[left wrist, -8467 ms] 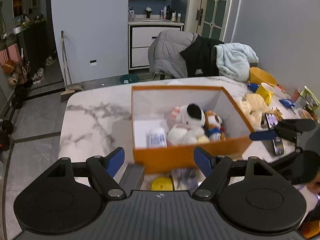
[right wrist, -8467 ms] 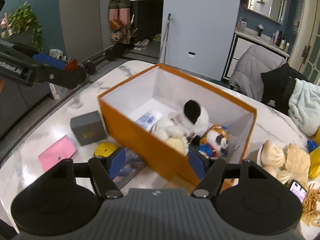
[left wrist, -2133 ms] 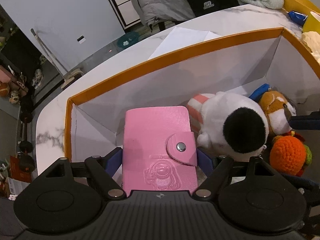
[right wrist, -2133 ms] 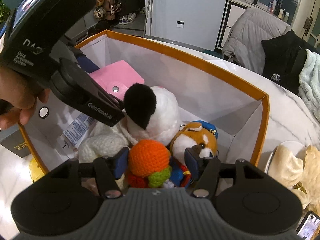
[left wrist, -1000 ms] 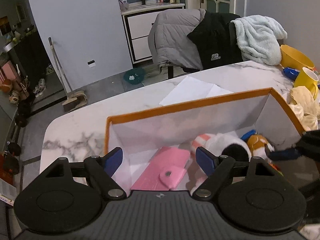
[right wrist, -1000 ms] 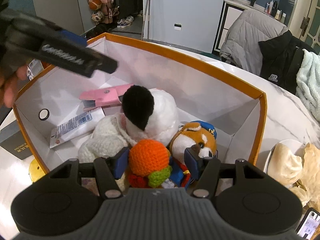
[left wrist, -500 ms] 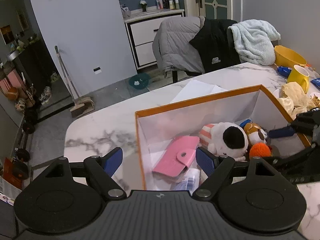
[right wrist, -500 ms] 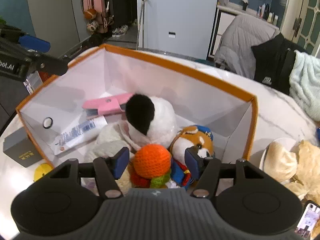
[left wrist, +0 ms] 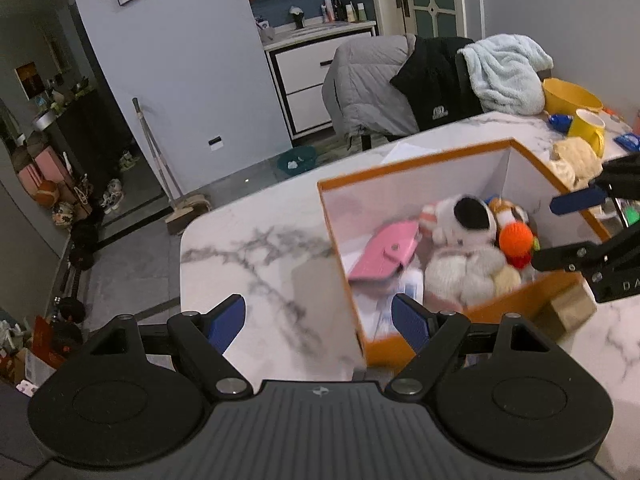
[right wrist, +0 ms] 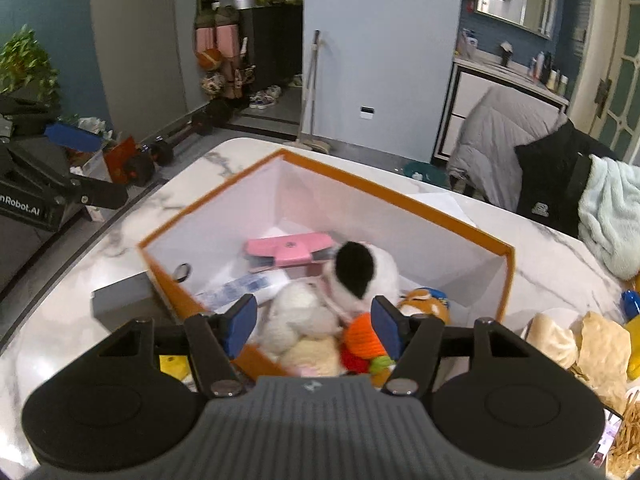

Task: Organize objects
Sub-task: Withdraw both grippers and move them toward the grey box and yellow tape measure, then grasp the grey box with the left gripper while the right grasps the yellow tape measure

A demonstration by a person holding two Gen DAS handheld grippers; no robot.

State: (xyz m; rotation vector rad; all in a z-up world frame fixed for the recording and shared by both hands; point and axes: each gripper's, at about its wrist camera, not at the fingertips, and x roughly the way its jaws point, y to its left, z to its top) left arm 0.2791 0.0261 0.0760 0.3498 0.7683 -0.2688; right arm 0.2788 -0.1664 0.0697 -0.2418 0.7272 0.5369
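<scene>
Fingers first: the left gripper [left wrist: 318, 322] has its blue pads spread wide with nothing between them, hovering over bare marble table [left wrist: 256, 264] just left of the orange box [left wrist: 472, 312]. The right gripper [right wrist: 312, 326] has its jaws opening, pads clear of everything, poised above the near edge of the box with the toys below it. Just under those pads sits the orange crocheted toy [right wrist: 362, 338], touching a cream plush [right wrist: 298, 320] and the white plush with the black patch [right wrist: 360, 270]. A fox plush [right wrist: 424, 304] is tucked in beside them. Further in, the pink card wallet [right wrist: 290, 250] lies tilted on a white packet [right wrist: 244, 286]. Outside the box, a grey box [right wrist: 122, 300] touches its left wall, with a yellow item [right wrist: 173, 364] nearer still. Beyond the table, a chair draped with a grey jacket [left wrist: 368, 88] and a pale blue towel [left wrist: 508, 72].
</scene>
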